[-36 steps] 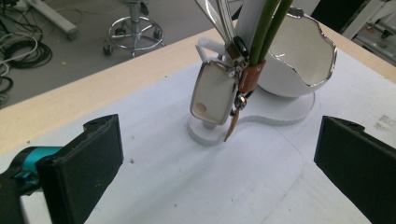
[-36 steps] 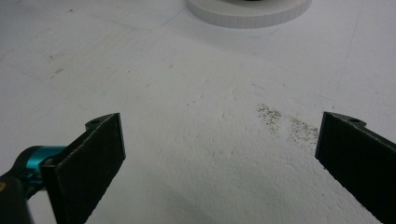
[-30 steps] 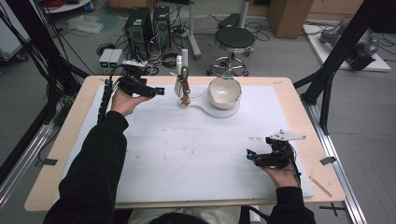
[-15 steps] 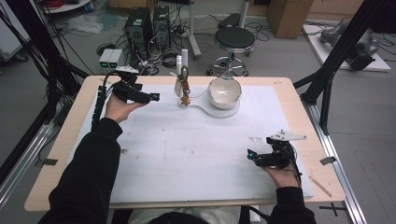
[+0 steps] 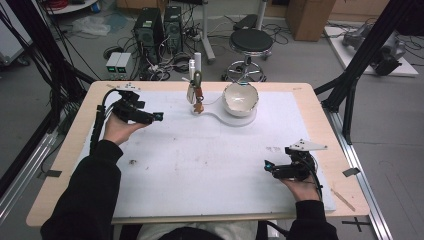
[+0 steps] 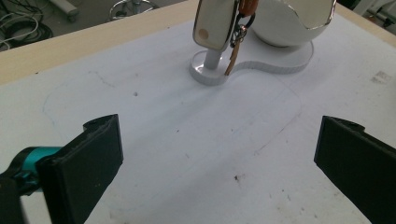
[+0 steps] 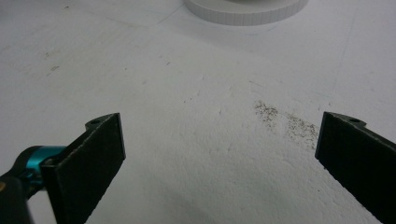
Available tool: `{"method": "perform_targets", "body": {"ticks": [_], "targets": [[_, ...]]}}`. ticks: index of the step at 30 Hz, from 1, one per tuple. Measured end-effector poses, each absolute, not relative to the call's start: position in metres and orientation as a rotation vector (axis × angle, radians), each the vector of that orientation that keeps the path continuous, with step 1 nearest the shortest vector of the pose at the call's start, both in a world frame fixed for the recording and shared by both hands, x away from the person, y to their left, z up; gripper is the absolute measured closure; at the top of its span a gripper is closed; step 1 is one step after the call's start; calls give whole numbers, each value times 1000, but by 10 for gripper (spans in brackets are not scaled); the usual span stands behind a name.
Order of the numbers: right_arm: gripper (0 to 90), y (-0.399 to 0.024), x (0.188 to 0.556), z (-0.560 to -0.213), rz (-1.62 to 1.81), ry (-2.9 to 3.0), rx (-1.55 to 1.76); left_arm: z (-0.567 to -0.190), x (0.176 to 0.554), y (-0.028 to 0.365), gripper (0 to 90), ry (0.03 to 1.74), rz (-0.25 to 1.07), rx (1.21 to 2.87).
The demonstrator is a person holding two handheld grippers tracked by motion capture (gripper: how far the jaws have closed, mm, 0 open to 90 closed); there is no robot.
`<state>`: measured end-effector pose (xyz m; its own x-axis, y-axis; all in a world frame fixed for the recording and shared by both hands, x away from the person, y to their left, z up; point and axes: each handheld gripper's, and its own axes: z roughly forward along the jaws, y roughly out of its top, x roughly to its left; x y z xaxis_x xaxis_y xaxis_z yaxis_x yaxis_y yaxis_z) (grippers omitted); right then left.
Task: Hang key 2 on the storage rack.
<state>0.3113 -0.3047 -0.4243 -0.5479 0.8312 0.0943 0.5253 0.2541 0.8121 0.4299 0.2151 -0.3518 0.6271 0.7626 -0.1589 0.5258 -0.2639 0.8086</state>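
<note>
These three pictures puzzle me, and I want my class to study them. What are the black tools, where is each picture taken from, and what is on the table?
A person sits at a table covered by a white sheet and holds a hand-operated two-jaw tool in each hand. The high view looks down from above: the left gripper is raised near the far left, and the right gripper rests low near the front right. The other two pictures come from cameras riding on those tools, so the black blocks at their bottom edges are the tools' own jaws. Both stand wide apart and hold nothing. Ahead of the left gripper stands a white stand with keys hanging from it, and beside it a white bowl.
</note>
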Motion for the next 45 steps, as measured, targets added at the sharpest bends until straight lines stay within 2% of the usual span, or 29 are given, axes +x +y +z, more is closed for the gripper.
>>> {"method": "perform_targets", "body": {"ticks": [16, 25, 45], "targets": [[6, -303, 311, -425, 1192, 2187, 1237, -365, 391, 232, 17, 1001, 341, 1976], [6, -302, 312, -426, 1178, 2200, 1244, -387, 371, 241, 17, 1000, 343, 2024], [6, -302, 312, -427, 1175, 2199, 1245, -418, 321, 274, 17, 1032, 352, 1994]]}}
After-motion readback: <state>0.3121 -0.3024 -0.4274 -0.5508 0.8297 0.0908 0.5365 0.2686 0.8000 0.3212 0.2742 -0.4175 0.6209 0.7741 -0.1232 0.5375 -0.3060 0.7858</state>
